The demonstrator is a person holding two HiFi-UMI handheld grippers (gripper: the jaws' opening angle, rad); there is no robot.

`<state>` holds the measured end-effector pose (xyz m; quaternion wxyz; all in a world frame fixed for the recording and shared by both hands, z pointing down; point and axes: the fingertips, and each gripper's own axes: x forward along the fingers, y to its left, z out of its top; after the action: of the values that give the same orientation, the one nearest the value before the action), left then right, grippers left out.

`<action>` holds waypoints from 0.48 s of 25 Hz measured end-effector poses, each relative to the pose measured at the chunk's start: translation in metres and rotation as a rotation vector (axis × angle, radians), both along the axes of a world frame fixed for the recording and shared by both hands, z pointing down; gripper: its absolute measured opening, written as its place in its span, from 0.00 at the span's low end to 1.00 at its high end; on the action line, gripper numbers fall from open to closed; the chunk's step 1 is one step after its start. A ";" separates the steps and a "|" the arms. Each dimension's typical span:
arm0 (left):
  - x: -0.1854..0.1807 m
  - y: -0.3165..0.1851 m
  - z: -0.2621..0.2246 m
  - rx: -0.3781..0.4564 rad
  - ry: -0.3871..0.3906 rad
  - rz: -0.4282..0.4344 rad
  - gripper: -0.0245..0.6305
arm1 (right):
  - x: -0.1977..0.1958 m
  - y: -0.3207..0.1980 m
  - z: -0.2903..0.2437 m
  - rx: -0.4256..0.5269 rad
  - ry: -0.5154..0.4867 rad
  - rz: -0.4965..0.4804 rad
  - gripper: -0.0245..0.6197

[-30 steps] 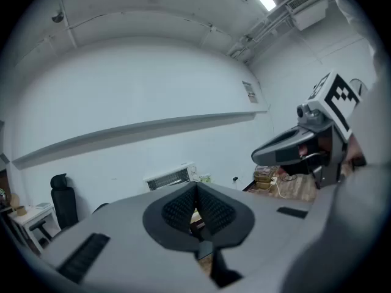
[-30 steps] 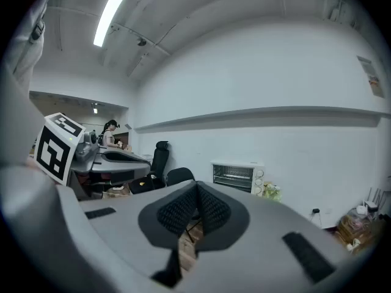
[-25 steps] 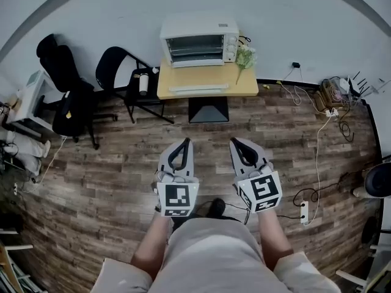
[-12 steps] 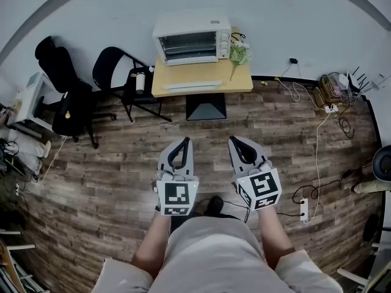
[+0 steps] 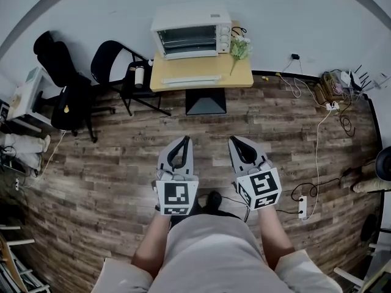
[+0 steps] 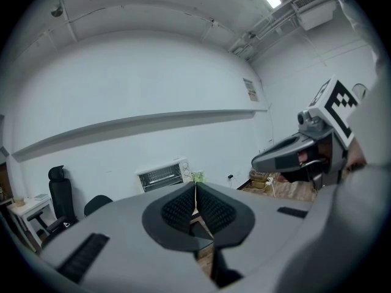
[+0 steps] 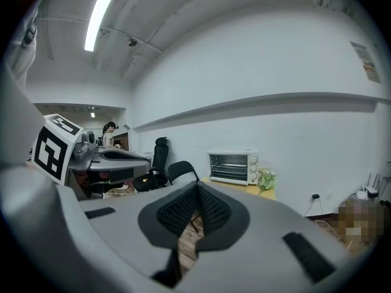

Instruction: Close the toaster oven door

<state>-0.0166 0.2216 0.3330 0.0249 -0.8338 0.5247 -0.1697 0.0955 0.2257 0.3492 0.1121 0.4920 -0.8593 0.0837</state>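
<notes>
White oven [image 5: 190,32] stands far off, door [image 5: 185,79] seemingly down; left gripper [image 5: 182,141] and right gripper [image 5: 234,141], jaws clenched empty, must approach.

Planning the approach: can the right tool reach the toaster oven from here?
Probably not yet. The right tool, shut, hangs well short of the toaster oven on its table, with wood floor between. Nothing blocks the way; it's just far.

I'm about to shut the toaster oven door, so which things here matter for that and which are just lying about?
For the job: toaster oven; white bar before it, likely the open door's edge; left gripper and right gripper, both shut, empty.

Lying about: flowers; folding chair; office chair; power strip.
</notes>
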 end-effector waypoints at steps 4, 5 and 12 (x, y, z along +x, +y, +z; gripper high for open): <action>-0.007 -0.008 0.004 -0.010 -0.001 0.000 0.05 | -0.006 -0.008 0.004 -0.013 -0.003 0.001 0.04; -0.008 -0.011 0.005 -0.012 0.000 0.003 0.05 | -0.008 -0.011 0.004 -0.015 -0.003 0.001 0.04; -0.012 -0.042 0.009 -0.017 -0.007 0.032 0.05 | -0.017 -0.040 0.006 -0.016 0.008 0.010 0.04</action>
<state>-0.0282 0.1796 0.3423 0.0223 -0.8417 0.5097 -0.1770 0.0789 0.1856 0.3548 0.1188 0.4957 -0.8557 0.0892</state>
